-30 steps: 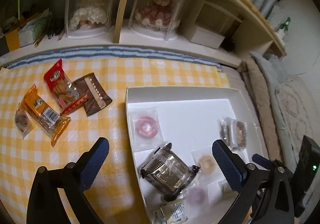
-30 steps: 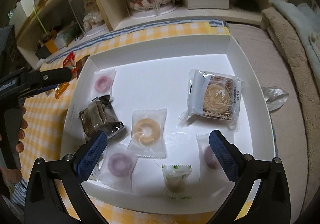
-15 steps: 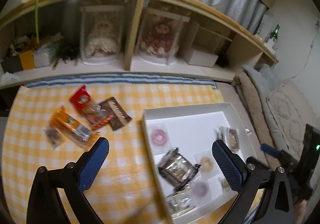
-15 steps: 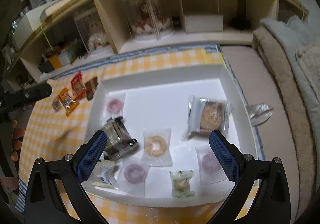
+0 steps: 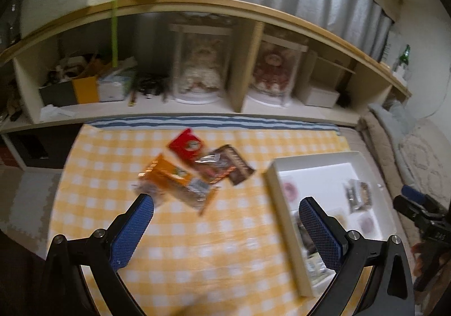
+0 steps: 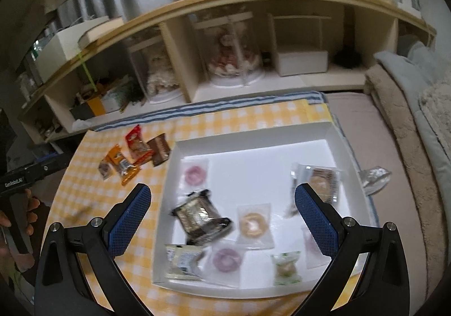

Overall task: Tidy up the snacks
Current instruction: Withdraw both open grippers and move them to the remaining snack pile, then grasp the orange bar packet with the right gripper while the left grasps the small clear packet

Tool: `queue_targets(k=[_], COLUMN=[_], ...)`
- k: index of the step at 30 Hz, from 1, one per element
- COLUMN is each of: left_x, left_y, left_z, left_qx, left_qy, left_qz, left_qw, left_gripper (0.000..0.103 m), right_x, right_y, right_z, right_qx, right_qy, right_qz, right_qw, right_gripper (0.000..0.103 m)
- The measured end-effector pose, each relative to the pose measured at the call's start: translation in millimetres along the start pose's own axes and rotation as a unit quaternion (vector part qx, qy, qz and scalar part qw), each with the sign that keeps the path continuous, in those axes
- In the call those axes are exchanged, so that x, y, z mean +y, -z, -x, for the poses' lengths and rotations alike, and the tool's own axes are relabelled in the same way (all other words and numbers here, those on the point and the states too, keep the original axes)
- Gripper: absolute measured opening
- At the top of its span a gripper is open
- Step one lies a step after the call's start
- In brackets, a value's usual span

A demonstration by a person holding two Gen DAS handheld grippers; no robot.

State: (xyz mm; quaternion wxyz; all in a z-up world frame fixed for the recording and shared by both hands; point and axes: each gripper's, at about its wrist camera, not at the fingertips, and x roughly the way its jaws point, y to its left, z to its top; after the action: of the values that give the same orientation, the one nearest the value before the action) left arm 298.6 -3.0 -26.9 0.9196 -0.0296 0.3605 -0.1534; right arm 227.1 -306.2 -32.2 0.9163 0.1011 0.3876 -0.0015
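Grippers both spread empty, tray [image 6: 332, 134] contents sharp only in right view.

Home living room, doll shelf [image 6: 225, 62], rug [image 6: 400, 124]

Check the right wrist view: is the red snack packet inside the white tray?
No, the red snack packet lies on the yellow checked cloth left of the white tray, beside the orange and brown packets.
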Motion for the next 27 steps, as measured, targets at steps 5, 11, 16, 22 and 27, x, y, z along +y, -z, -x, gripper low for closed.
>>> queue_targets(k=[5, 11, 16, 22, 27], left_x=[34.8, 70.4, 108.1, 143.5, 164.1], left_y=[7.1, 12.0, 14.0, 4.6, 5.2], left_z=[1.3, -13.3, -48.1, -102.7, -140.2], left_qx=[-0.003, 0.0, 0.029, 0.073, 0.096], left_qy=[-0.014, -0.018, 0.011, 0.06, 0.094], left_qz=[0.023, -0.008, 0.041, 0.162, 0.254], left_qw=[0.9996, 0.9998, 0.9987, 0.9823, 0.9577], left_gripper=[0.103, 0.1, 0.085, 0.076, 0.074], right_x=[31.1, 69.2, 103.7, 137.9, 173.2], right_y=[0.8, -0.4, -5.1, -13.1, -19.6], right_z=[-13.0, -37.4, -73.8, -117.1, -168.6], right_qx=[-0.001, -0.014, -0.004, 0.006, 0.048], right_qy=[-0.011, -0.028, -0.057, -0.097, -0.142], right_qz=[0.03, 0.077, 0.135, 0.183, 0.212], right_qw=[0.999, 0.996, 0.989, 0.978, 0.966], right_gripper=[0.103, 0.103, 0.103, 0.099, 0.079])
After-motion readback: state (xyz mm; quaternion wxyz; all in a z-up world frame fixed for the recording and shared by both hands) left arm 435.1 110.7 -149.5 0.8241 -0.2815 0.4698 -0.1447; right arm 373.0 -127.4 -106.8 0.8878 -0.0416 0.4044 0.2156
